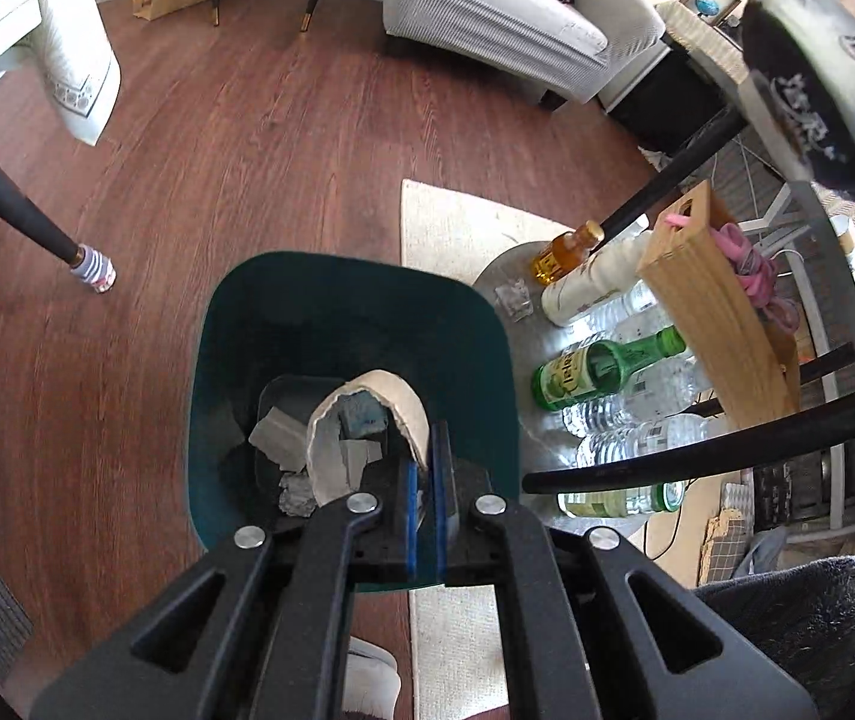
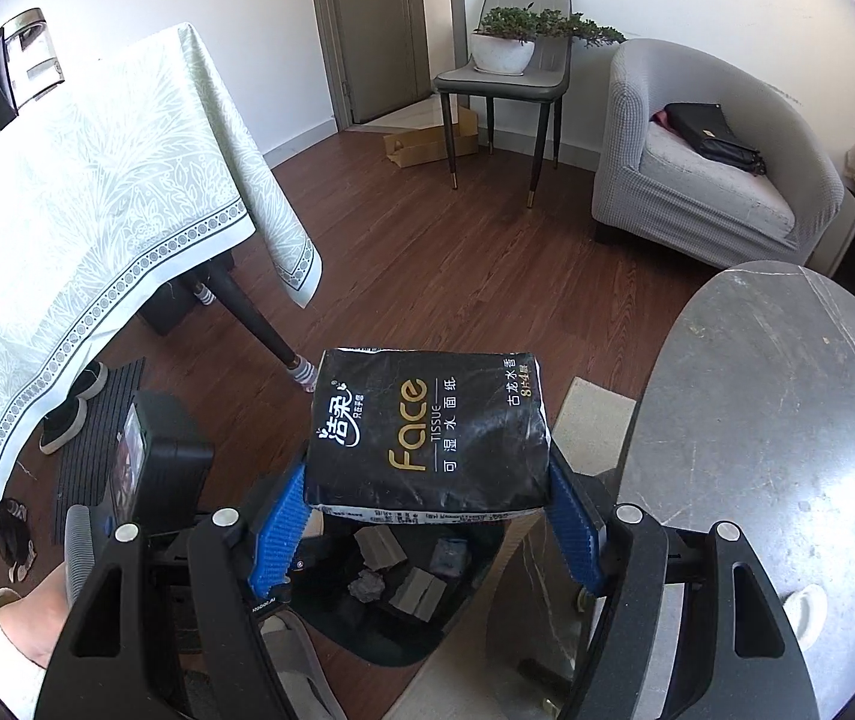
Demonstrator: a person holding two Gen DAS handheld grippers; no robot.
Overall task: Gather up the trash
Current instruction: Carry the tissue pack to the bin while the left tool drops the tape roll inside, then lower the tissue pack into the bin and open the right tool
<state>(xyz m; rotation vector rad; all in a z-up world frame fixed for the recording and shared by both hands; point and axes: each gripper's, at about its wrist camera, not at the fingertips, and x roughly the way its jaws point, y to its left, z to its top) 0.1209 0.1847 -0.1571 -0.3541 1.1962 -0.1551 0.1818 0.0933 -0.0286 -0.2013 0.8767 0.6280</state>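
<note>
Plainly, the right gripper (image 2: 427,510) clamped the black Face tissue pack (image 2: 427,432) above the teal bin (image 1: 247,324), while the left gripper (image 1: 425,516) pinched a torn paper cup (image 1: 367,426) inside it; a crooked release risked the pack catching the rim.

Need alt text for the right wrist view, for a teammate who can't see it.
The right gripper clamps a black Face tissue pack between its blue fingers, above a dark trash bin holding crumpled paper scraps. A grey marble table lies to the right, an armchair beyond.
</note>
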